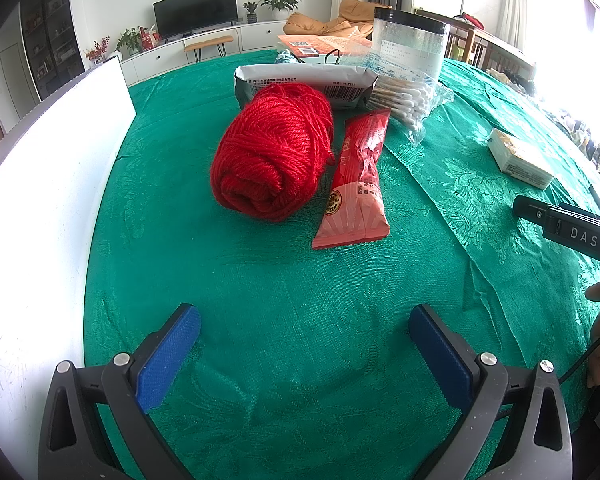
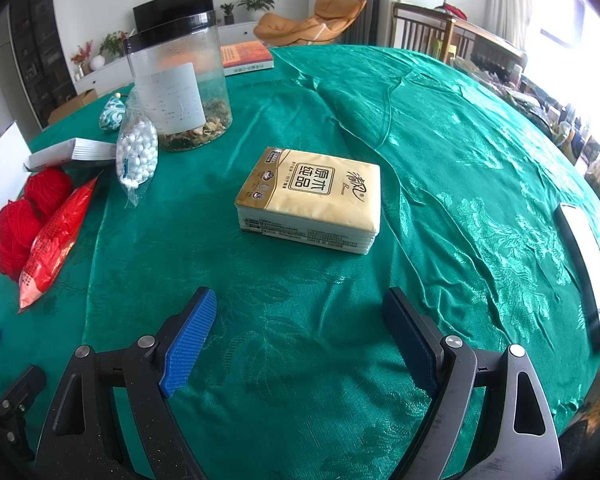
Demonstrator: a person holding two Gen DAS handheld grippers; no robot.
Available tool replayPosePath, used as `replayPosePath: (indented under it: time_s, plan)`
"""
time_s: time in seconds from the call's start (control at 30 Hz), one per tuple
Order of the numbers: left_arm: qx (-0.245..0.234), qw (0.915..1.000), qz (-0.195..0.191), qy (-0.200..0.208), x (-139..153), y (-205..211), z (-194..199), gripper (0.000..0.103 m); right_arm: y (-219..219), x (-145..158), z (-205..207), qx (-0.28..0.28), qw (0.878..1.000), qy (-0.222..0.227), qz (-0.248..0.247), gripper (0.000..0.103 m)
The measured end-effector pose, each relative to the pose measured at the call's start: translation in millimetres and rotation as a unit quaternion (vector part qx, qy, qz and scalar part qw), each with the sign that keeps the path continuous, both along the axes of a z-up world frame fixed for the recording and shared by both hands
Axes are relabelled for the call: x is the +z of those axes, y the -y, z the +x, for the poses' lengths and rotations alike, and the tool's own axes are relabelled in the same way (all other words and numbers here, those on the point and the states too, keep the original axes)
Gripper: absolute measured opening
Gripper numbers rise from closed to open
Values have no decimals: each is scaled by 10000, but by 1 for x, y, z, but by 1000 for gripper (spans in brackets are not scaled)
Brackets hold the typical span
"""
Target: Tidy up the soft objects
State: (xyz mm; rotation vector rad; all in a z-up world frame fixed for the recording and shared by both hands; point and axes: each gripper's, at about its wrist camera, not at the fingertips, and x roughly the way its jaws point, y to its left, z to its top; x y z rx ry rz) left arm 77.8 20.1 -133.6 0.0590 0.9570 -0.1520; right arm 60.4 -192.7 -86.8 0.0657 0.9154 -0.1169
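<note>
Two hand-held grippers are hovering over the round surface draped in a glossy green damask cloth (image 1: 260, 280), each with its ribbed blue pads spread wide and holding nothing: the left hand-held gripper (image 1: 304, 332) is pointing at one fuzzy red ball of yarn (image 1: 272, 152), which is lying just beside one crinkly red plastic snack packet (image 1: 358, 184), while the right hand-held gripper (image 2: 300, 320) is facing one soft cream-coloured tissue pack (image 2: 312, 200) lying flat and alone near the middle of the cloth. One clear bag of cotton swabs (image 1: 406, 100) is leaning behind the packet, one grey foil pouch (image 1: 304, 82) is lying behind the yarn, and one clear cylindrical plastic jar with a black lid (image 2: 180, 84) is standing upright further back. The right wrist view is showing the dried material at the jar's bottom and a small teal patterned object (image 2: 112, 114) (what it is cannot be told); the left wrist view is showing the tissue pack only at its far right edge.
</note>
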Motion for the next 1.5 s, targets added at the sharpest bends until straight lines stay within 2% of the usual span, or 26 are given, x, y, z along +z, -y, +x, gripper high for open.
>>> replayPosePath:
  time_s: [1.37, 1.5]
  plan:
    - [-6, 10000, -5, -1, 0, 0, 0, 103, 3, 1, -4, -21, 10000, -37, 9, 87]
    - [-5, 10000, -4, -1, 0, 0, 0, 103, 16, 4, -7, -185, 9995, -84, 239, 87]
